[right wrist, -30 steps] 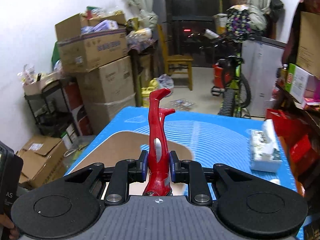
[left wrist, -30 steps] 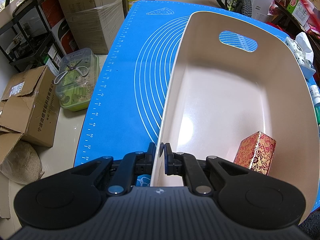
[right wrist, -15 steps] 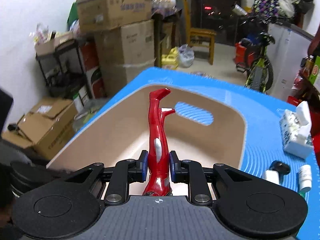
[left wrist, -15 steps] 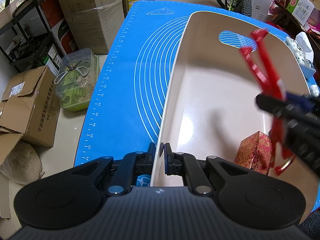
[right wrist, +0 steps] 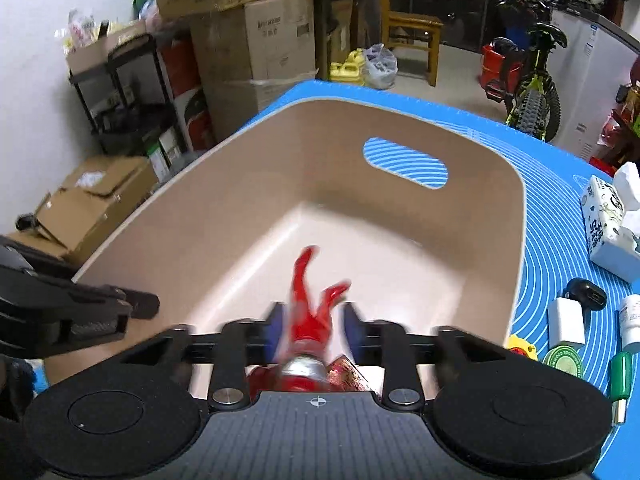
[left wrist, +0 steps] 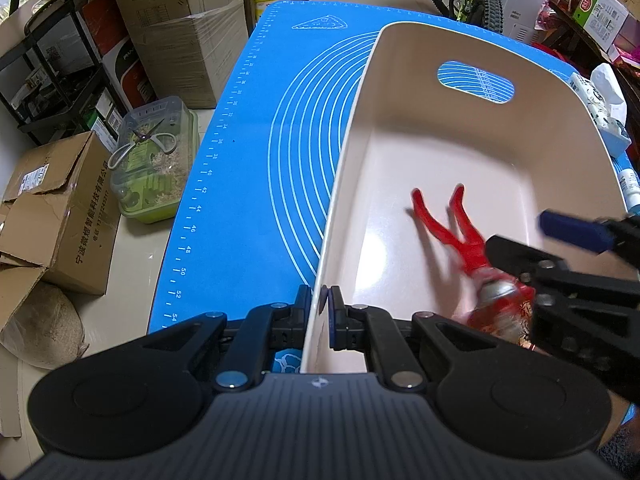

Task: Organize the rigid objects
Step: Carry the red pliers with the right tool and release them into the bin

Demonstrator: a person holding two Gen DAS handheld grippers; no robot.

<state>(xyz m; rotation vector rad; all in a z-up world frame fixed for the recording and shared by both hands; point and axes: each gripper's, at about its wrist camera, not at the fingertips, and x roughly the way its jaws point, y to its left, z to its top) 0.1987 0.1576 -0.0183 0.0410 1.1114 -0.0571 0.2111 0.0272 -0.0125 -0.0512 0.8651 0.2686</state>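
One red figure [right wrist: 310, 320] is seen inside the beige bin [left wrist: 452, 92], its long axis running near to far with both legs pointing toward the far handle slot. The right gripper [right wrist: 312, 326] is spread, its pads clear of the figure. The near bin wall is pinched by the left gripper [left wrist: 323, 304]. One patterned box [right wrist: 346, 376] lies beside the figure.
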